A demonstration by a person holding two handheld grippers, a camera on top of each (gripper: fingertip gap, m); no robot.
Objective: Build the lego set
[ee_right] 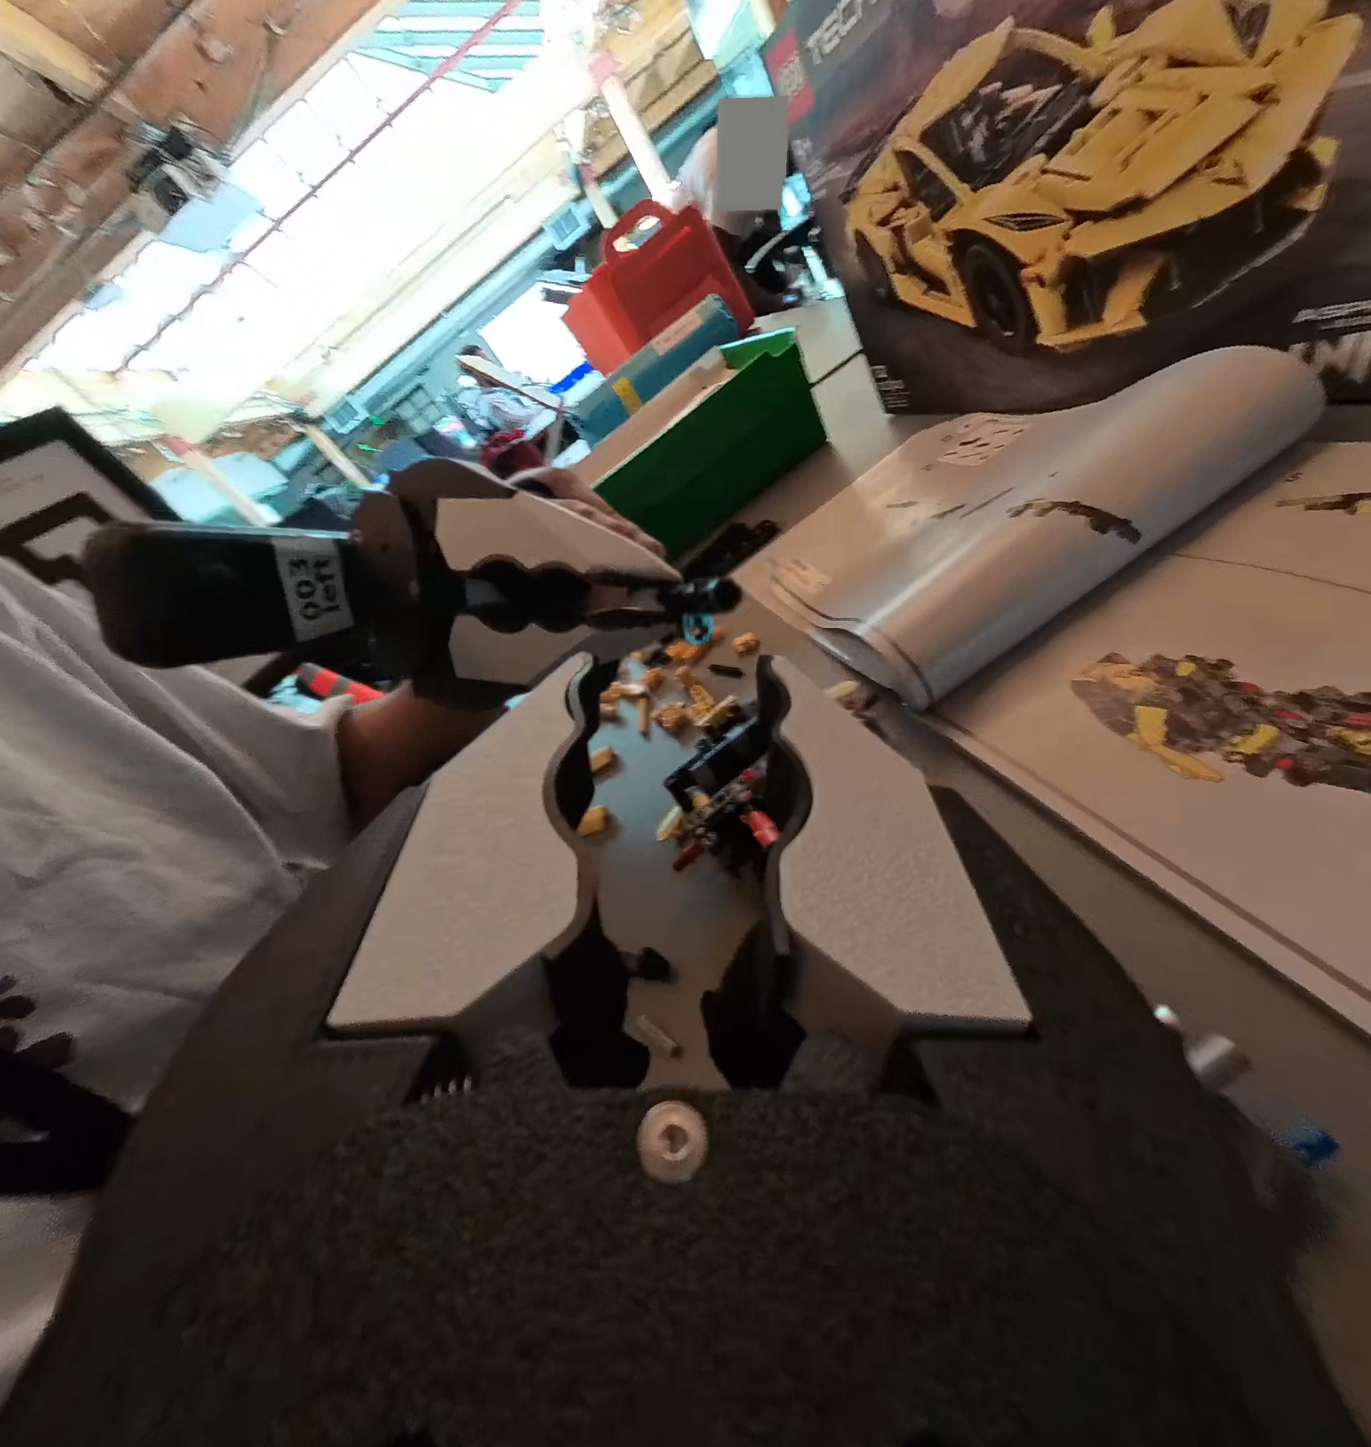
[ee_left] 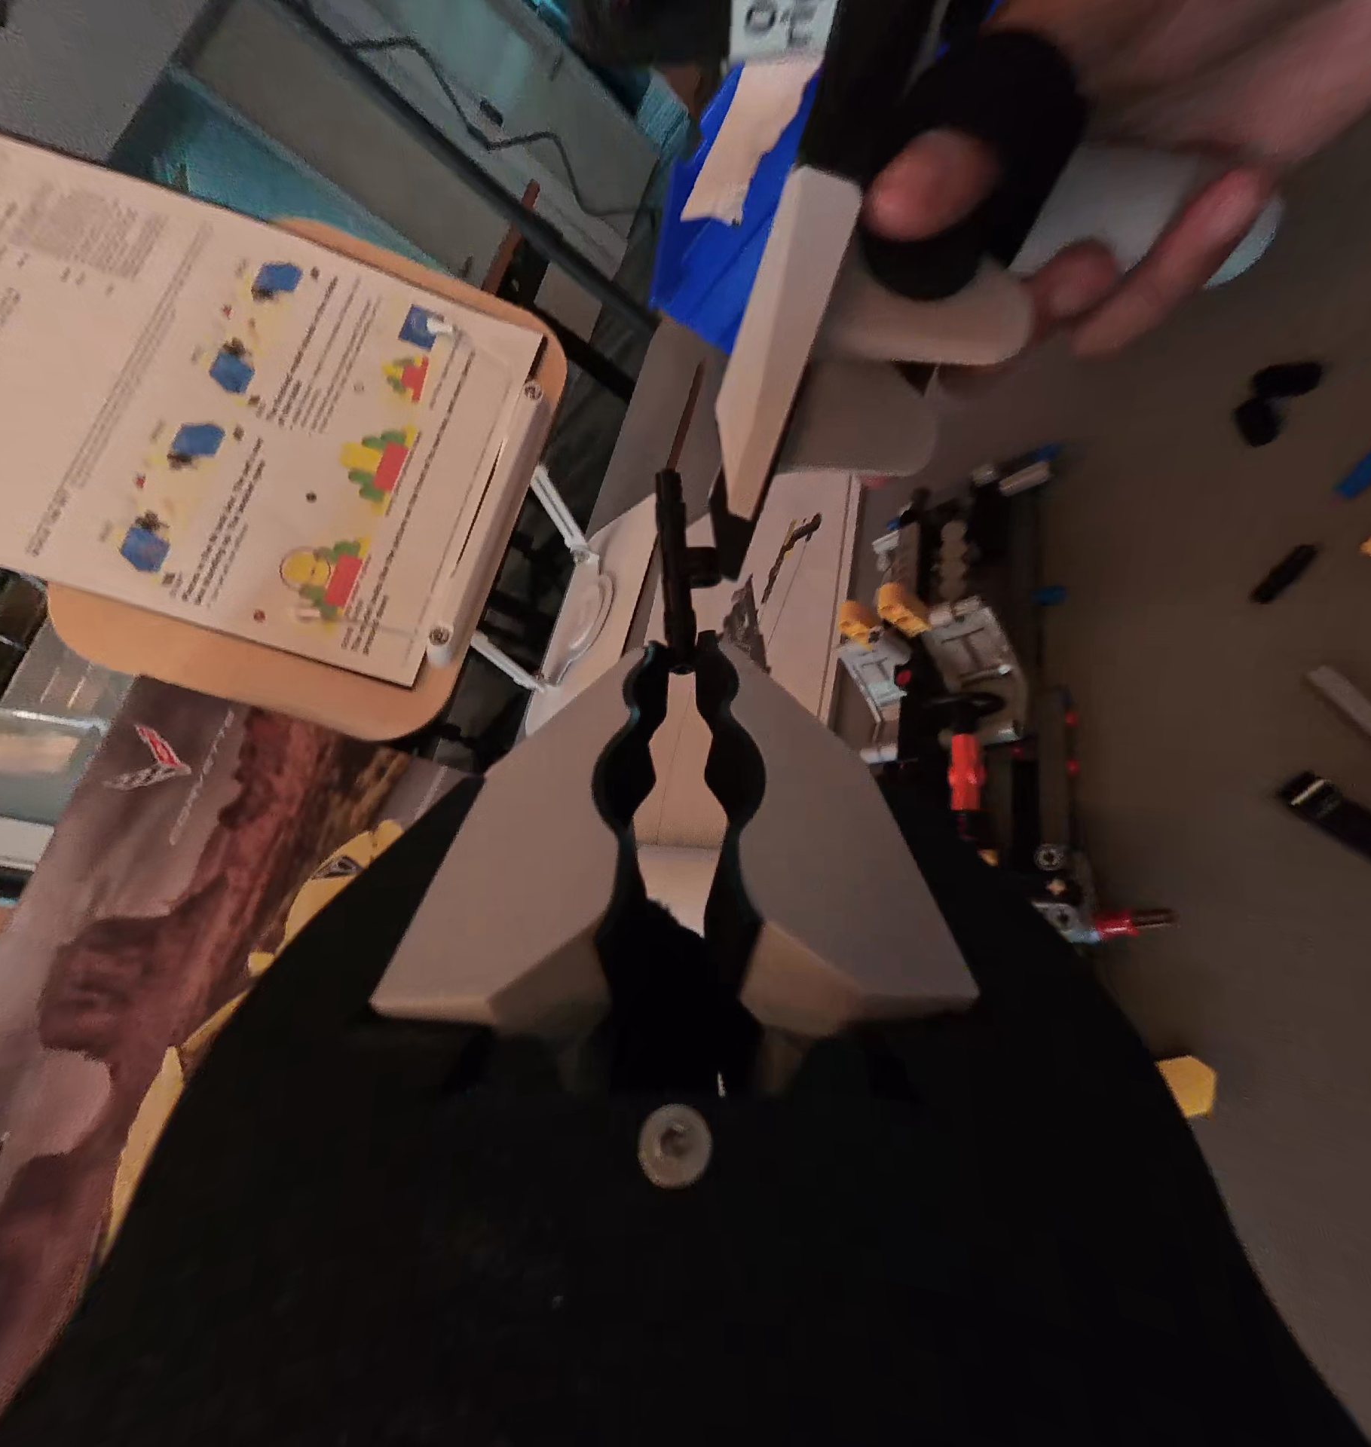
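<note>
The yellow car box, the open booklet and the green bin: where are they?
Yellow car box (ee_right: 1097,203): right wrist view, printed front.
Open booklet (ee_right: 1058,509): right wrist view, curled page.
Green bin (ee_right: 713,462): right wrist view, side wall.

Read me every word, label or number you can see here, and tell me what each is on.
I do not copy writing out; here is what bears it.
White sticker on the left gripper handle: a short, legible code.
Set box: brand lettering, partly cut off.
Sheet on the clipboard: blurred.
Open booklet: too small.
</note>
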